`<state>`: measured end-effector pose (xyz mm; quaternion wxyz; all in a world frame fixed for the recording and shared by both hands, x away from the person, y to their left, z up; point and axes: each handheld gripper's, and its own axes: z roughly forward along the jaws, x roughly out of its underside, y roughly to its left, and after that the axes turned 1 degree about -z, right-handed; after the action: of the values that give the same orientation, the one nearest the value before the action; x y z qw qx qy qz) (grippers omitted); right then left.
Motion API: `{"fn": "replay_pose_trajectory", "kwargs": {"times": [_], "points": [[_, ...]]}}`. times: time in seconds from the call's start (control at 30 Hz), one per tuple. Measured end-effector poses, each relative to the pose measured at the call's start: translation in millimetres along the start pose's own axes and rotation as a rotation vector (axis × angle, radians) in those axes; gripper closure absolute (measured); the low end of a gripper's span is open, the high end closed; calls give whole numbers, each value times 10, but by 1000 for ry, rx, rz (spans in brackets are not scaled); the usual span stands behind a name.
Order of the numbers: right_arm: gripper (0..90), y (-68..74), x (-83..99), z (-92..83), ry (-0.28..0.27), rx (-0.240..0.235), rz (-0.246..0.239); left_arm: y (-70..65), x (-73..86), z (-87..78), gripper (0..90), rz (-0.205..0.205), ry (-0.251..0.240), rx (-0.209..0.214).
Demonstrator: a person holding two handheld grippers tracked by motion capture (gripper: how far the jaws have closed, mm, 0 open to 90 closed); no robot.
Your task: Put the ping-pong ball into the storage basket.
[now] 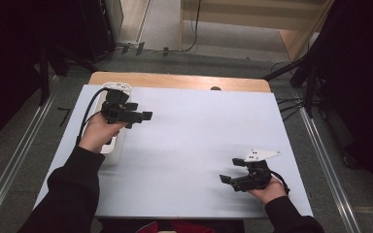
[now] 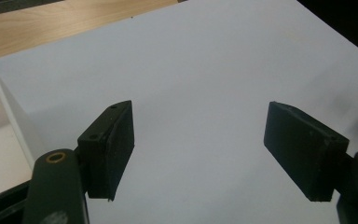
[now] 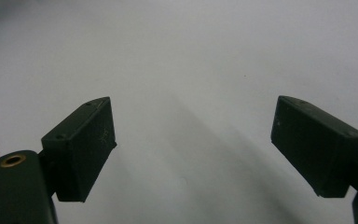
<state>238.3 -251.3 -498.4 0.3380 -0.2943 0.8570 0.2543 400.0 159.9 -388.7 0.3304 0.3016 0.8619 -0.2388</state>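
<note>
My left gripper (image 1: 141, 111) is held over the left part of the pale blue table sheet (image 1: 194, 141), jaws pointing right, open and empty. Its own view shows the gripper (image 2: 200, 149) with both black pads wide apart over bare sheet. My right gripper (image 1: 232, 171) hovers near the front right of the sheet, jaws pointing left, open with nothing between them. The right gripper view shows that gripper (image 3: 193, 149) above plain sheet.
A white tray-like box (image 1: 118, 88) lies along the sheet's left side under my left hand; its wall (image 2: 9, 107) is at the left in the left gripper view. A wooden tabletop strip (image 1: 179, 80) runs along the far edge. Dark stands and cables flank the table.
</note>
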Motion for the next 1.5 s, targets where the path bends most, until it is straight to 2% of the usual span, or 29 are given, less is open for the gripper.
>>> {"fn": "replay_pose_trajectory", "kwargs": {"times": [0.13,0.27,0.43,0.5,0.7,0.9,1.03,1.13,1.3,1.5], "points": [[124,-2,-1,2,-3,0,-5,-39,19,31,248,22,6,2],[124,-3,-1,4,-3,1,-5,-91,28,32,206,38,13,21],[124,-5,0,4,-2,1,-4,-119,63,7,206,20,-27,59],[124,-4,0,3,-2,1,-4,-130,84,7,206,32,-24,44],[124,-6,-2,4,-2,0,-3,-171,149,27,206,41,-26,42],[124,-2,-1,0,0,-2,3,-172,216,23,206,32,-41,50],[124,-5,-3,3,-4,0,-3,-186,247,26,206,43,-45,57],[124,-5,-3,4,-2,0,-4,-199,268,38,206,29,-47,76],[124,-5,-4,3,-4,-1,-2,-227,322,60,206,48,-40,65],[124,-7,-1,5,0,2,1,-249,410,73,206,39,-45,81]]}}
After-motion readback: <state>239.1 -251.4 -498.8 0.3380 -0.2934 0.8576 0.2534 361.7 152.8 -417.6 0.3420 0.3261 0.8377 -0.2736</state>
